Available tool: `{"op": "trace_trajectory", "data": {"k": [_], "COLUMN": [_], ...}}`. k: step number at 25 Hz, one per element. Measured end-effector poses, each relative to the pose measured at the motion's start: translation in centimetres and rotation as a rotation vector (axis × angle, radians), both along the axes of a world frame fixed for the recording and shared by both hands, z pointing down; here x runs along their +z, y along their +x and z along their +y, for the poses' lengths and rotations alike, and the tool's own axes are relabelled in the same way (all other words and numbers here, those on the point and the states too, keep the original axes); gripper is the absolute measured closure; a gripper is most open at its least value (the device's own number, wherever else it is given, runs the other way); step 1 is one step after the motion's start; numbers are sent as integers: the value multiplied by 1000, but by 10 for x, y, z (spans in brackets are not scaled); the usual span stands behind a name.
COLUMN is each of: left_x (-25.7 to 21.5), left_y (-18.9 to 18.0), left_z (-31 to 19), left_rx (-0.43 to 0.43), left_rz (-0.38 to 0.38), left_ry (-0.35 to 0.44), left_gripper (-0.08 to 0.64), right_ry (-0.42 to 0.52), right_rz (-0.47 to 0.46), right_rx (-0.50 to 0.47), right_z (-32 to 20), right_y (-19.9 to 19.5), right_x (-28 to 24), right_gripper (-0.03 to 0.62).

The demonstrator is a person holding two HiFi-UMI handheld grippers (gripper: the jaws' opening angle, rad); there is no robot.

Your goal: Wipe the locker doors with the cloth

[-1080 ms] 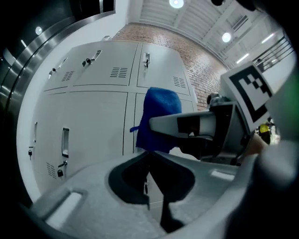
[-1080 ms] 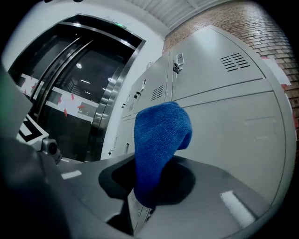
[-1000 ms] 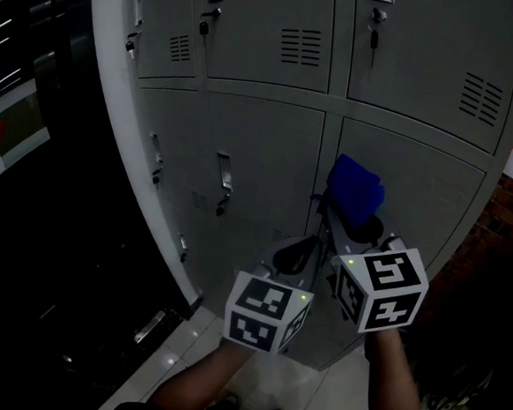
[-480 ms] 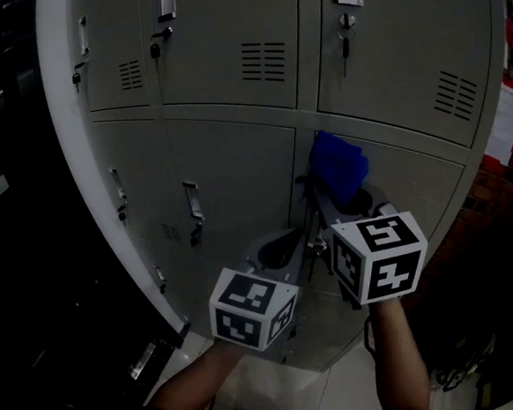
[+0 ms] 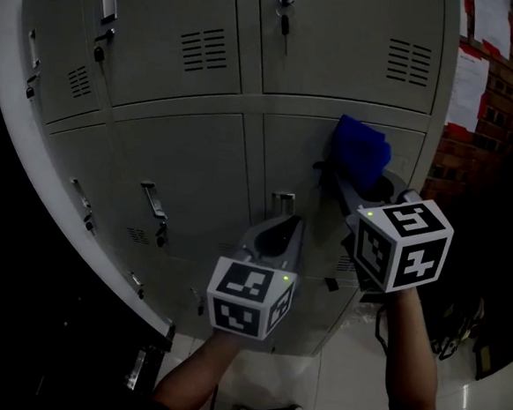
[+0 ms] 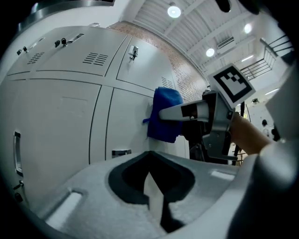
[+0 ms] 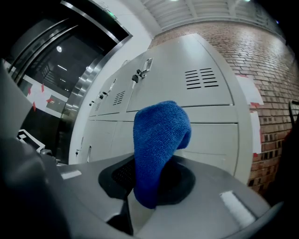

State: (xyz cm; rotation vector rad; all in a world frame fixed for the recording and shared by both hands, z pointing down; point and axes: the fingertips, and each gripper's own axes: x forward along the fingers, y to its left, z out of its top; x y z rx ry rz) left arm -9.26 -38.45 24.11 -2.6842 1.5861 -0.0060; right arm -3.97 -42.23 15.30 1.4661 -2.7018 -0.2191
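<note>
Facing a bank of grey locker doors [image 5: 181, 150], we hold the blue cloth [image 5: 361, 150] against the upper edge of a lower door at two o'clock, our right gripper [image 5: 349, 173] clamped on it. Our left gripper [image 5: 276, 238] hangs at six o'clock, jaws together on nothing. We judge most doors remain unwiped.

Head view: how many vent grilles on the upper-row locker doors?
3: left grille, middle grille, right grille. More may lie out of frame.
</note>
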Motion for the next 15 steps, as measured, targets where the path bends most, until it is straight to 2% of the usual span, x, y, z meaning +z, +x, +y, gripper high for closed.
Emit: {"op": "trace_trajectory", "data": {"k": [9,15], "left_x": [9,14], "left_y": [41,49], "left_z": [-5,-5], "left_rx": [68,78], "left_rz": [-2,-1], "left_ry": [-18,-30], "left_gripper": [557,557], "right_ry": [-26,-15], "right_rz": [-18,-8], "right_rx": [153,180], "right_z": [-5,-5], "right_y": [81,94], "right_x": [13,13], "right_gripper": [511,511]}}
